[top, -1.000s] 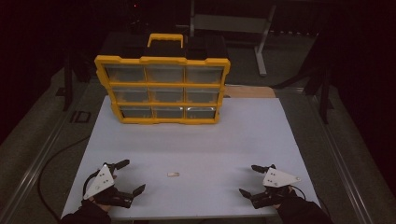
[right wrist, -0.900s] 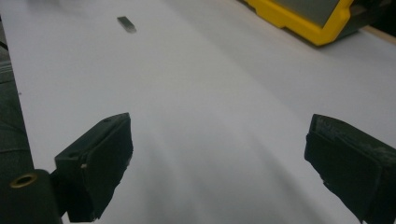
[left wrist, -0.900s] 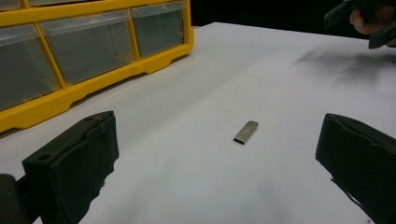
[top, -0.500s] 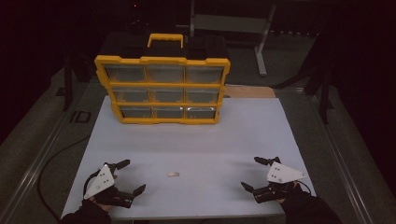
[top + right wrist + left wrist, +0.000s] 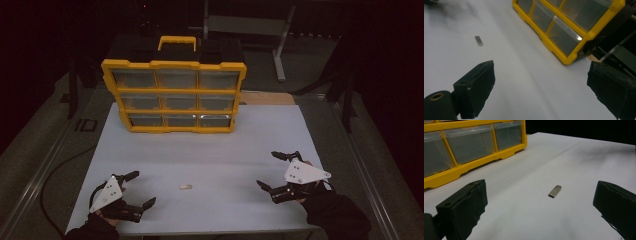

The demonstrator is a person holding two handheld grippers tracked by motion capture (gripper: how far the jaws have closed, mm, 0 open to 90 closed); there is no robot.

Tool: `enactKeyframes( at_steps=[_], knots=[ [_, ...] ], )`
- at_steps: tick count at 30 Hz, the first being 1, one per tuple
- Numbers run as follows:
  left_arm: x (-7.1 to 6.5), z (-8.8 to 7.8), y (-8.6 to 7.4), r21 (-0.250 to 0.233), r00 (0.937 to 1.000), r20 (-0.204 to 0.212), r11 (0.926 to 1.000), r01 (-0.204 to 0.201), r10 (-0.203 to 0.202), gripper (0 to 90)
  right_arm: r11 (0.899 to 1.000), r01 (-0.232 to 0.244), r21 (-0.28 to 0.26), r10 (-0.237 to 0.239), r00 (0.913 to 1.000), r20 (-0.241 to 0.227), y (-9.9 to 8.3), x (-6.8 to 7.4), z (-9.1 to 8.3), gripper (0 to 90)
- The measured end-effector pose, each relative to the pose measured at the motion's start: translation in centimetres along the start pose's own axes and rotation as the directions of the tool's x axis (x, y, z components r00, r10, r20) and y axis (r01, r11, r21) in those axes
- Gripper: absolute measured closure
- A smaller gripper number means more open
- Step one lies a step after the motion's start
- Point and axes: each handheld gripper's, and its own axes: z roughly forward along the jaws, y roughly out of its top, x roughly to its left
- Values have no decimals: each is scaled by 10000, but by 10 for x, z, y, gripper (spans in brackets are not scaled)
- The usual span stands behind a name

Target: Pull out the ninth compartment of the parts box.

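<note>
Near the front-left corner of the tabletop (image 5: 210, 150), the left gripper (image 5: 134, 191) is held wide open and empty. The small metal stick (image 5: 185, 187), lying flat near the front edge between the grippers, is judged light, stiff and slippery, best pinched across its long sides. Toward the front-right corner, the right gripper (image 5: 272, 171) is likewise spread wide, nothing held.

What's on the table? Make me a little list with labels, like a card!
small thing: flat metal stick, lying on the table between the two grippers
big thing: yellow drawer box, standing at the far side, drawers shut
surface: white table
left gripper: open, holds nothing, pointed at the stick
right gripper: open, holds nothing, farther from the stick
</note>
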Motion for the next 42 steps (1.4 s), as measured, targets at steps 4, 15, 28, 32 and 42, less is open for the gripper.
enactKeyframes(
  at_steps=[4,15,28,32,42],
  knots=[
    [0,0,0,19,10000,-6,10000,-19,19,0,9998,219,-26,-219,9997,58,8,-3,5,77],
    [0,-1,0,-63,9999,39,9999,96,-96,0,9975,708,-37,-708,9974,104,24,-9,12,77],
    [1,-1,0,-126,9999,64,9998,121,-120,0,9893,1456,-63,-1455,9893,128,42,-16,27,78],
    [1,-2,1,-165,9999,51,9998,114,-113,0,9874,1577,-128,-1575,9874,139,46,-17,32,78],
    [1,-2,0,-170,9999,76,9998,107,-106,0,9813,1914,-213,-1914,9815,31,54,-22,45,79]
  ],
)
